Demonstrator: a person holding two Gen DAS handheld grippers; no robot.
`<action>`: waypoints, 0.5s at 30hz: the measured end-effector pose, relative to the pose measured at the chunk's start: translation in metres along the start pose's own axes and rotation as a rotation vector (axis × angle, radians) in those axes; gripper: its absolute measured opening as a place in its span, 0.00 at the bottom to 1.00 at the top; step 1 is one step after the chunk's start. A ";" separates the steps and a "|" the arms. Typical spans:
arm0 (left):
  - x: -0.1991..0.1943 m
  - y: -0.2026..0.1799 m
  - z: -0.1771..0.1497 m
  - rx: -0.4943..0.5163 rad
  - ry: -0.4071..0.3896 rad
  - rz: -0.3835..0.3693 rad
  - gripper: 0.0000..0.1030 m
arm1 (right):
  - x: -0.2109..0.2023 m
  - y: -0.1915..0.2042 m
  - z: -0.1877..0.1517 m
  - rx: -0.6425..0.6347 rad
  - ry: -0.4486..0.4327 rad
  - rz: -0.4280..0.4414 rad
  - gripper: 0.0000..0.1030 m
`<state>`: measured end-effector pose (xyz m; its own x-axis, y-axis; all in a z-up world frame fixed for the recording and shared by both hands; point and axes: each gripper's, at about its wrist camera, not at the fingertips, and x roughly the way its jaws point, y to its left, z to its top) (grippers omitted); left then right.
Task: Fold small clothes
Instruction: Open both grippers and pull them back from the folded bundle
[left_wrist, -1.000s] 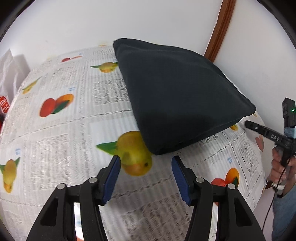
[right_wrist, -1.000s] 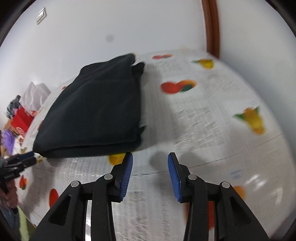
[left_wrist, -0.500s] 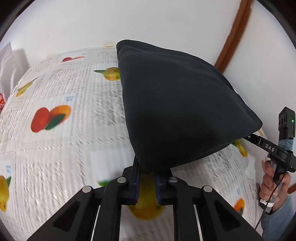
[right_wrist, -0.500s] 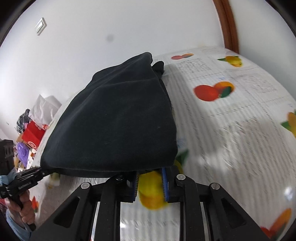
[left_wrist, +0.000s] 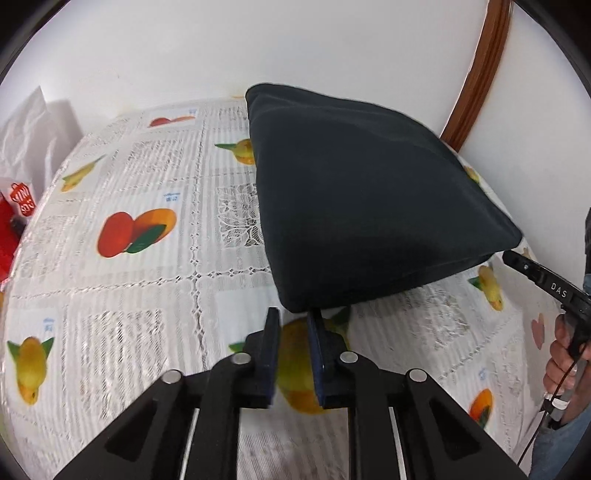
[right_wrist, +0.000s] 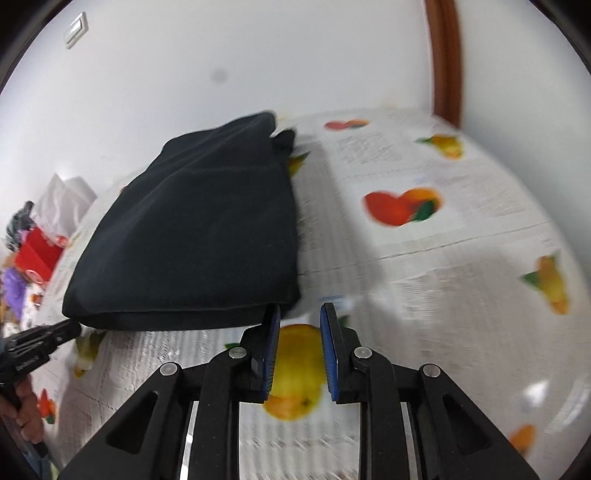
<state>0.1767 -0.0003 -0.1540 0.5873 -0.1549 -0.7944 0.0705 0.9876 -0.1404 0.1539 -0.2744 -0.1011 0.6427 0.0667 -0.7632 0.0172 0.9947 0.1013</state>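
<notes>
Left wrist view: the left gripper (left_wrist: 294, 314) points down at the near corner of a folded black garment (left_wrist: 369, 206).
Left fingers: the garment's corner sits between the fingertips and fills the gap there. The jaws are opening a little, yet they grasp the cloth. Lower down, a printed yellow fruit shows between the pads.
Right gripper: the right gripper (left_wrist: 508, 254) comes in from the table's right edge, its tip touching the garment's other near corner. The right hand (left_wrist: 565, 354) is wrapped round its handle.
Right fingers: in the right wrist view the blue pads (right_wrist: 271, 350) stand slightly apart. The corner lies against the left one and only just reaches into the gap. I cannot tell whether they clench it.
Garment: a thick, several-layered fold. Its far end lies near the table's far edge, by the white wall (left_wrist: 184, 48). Its near edge runs between the two grippers and looks raised, with shadow under it.
Table: covered with a white lace tablecloth (left_wrist: 147, 295) printed with fruit.
Surroundings: a brown wooden trim (left_wrist: 484, 62) runs up the wall. A red bag (left_wrist: 14, 221) and white paper sit beyond the table's left edge.
Sharpness: the right wrist view is blurred.
</notes>
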 end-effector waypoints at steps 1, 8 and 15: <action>-0.007 -0.003 -0.001 -0.001 -0.006 0.008 0.16 | -0.008 0.001 0.001 -0.010 -0.007 -0.016 0.22; -0.064 -0.023 -0.001 0.001 -0.091 0.036 0.38 | -0.078 0.026 0.002 -0.067 -0.094 -0.090 0.53; -0.126 -0.044 -0.009 0.016 -0.212 0.068 0.66 | -0.138 0.049 0.000 -0.054 -0.127 -0.105 0.68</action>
<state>0.0921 -0.0242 -0.0528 0.7472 -0.0802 -0.6598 0.0364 0.9961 -0.0799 0.0661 -0.2347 0.0088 0.7309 -0.0446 -0.6811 0.0502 0.9987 -0.0115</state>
